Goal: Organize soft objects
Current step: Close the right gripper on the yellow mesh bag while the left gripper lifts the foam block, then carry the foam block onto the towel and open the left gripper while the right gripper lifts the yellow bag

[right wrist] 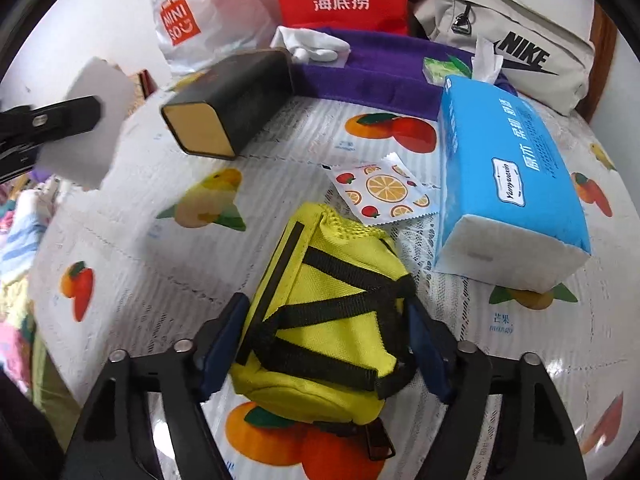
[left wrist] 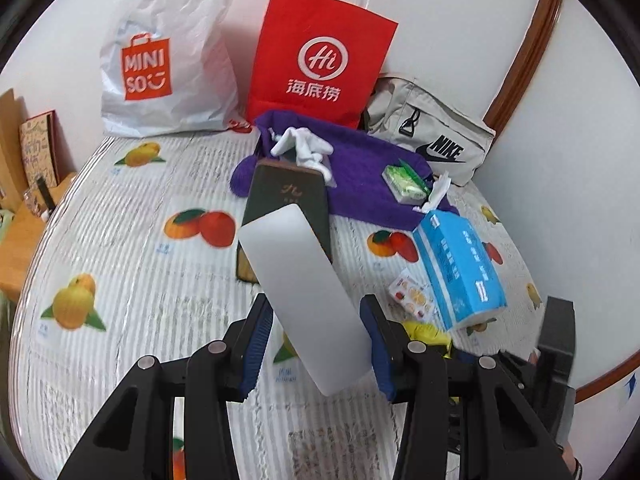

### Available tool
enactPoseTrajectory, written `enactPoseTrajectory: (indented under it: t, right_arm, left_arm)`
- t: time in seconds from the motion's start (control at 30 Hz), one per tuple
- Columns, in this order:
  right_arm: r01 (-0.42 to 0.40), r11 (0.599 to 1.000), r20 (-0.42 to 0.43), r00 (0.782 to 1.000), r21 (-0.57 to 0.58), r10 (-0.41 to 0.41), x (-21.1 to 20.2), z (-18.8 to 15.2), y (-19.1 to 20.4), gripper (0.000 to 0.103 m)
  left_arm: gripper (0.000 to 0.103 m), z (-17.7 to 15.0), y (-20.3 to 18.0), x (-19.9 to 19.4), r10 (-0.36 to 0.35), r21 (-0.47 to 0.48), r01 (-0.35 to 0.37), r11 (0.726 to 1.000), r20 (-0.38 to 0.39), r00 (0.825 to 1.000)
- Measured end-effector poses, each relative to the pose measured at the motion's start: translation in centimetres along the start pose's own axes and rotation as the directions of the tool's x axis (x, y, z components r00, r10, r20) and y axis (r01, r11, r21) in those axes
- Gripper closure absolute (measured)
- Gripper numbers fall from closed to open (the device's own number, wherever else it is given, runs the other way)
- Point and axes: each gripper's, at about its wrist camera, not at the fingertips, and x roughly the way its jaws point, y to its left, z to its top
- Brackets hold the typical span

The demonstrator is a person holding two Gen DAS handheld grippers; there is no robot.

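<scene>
Now left tongs (left wrist: 316,344) clamp flat white rounded slab (left wrist: 304,300); right tongs (right wrist: 328,344) squeeze soft yellow webbing-strapped pouch (right wrist: 320,320).

Fruit-print cover (left wrist: 120,248) spreads across bed surface. White MINISO plastic bag (left wrist: 160,60) and red paper bag (left wrist: 320,56) stand against wall at back, side by side. Wooden-framed picture (left wrist: 40,152) leans at far left. Dark rectangular box (right wrist: 236,100) with tan end lies on cover, far end reaching purple cloth. Brown wooden trim (left wrist: 520,52) runs along wall at right.
</scene>
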Motion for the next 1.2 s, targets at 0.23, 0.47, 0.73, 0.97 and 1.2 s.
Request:
enactPoseTrajectory:
  t: [0.23,0.47,0.73,0.97,1.2]
  right_arm:
    - [-0.087,0.996,-0.003,0.996,-0.005,0.087,-1.1,0.2,-0.7,0.059]
    - [-0.153,0.988,0.001,0.988,-0.020,0.153,-2.3,0.2,-1.2,0.074]
    - [-0.226,0.974,0.047,0.973,-0.026,0.227,-4.5,1.4,-2.2,0.075]
    - [-0.227,0.974,0.104,0.968,-0.016,0.228,-6.5,2.9,-3.9,0.075]
    - [-0.178,0.984,0.138,0.974,-0.012,0.178,-7.5,3.9,-5.7,0.075]
  left_arm:
    - [0.060,3.4,-1.6,2.0,-0.047,0.036,0.047,0.998,-0.004,0.999]
    - [0.060,7.0,-2.9,4.1,-0.046,0.073,0.046,0.996,0.002,0.999]
    - [0.060,10.7,-3.5,7.4,-0.063,0.079,0.064,0.995,-0.006,0.998]
    - [0.060,13.4,-4.7,12.3,-0.050,0.111,0.056,0.992,-0.062,0.997]
    - [0.060,15.1,-5.5,16.7,-0.042,0.108,0.054,0.993,-0.113,0.993]
